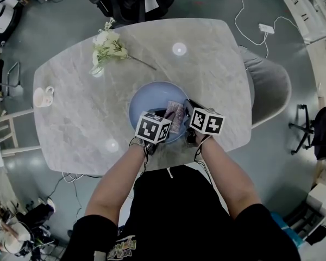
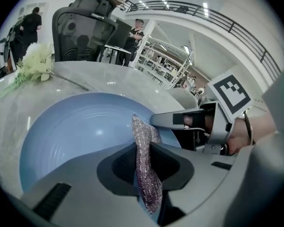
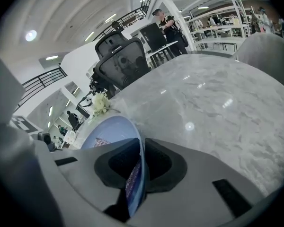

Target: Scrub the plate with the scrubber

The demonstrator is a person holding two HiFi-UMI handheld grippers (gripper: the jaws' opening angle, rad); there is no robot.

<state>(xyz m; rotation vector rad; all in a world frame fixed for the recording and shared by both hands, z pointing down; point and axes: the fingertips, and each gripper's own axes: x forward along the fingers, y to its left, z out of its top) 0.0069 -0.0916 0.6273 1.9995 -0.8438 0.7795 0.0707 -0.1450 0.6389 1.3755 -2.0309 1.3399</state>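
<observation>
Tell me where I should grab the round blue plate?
Grab the round blue plate by its thin raised rim on the near right side, coming in from the table edge. The rim lifts off the grey marble table, so jaws can slip over it. The right gripper pinches it there now.

I see blue plate (image 1: 149, 98) on desk (image 1: 206, 75); left hand-held gripper (image 1: 162, 119) and right hand-held gripper (image 1: 190, 115) at near rim, scrubber (image 1: 175, 116) between them; flowers (image 1: 107, 45) and mug (image 1: 43, 97) well apart.

Black short-sleeved T-shirt (image 1: 174, 211)
</observation>
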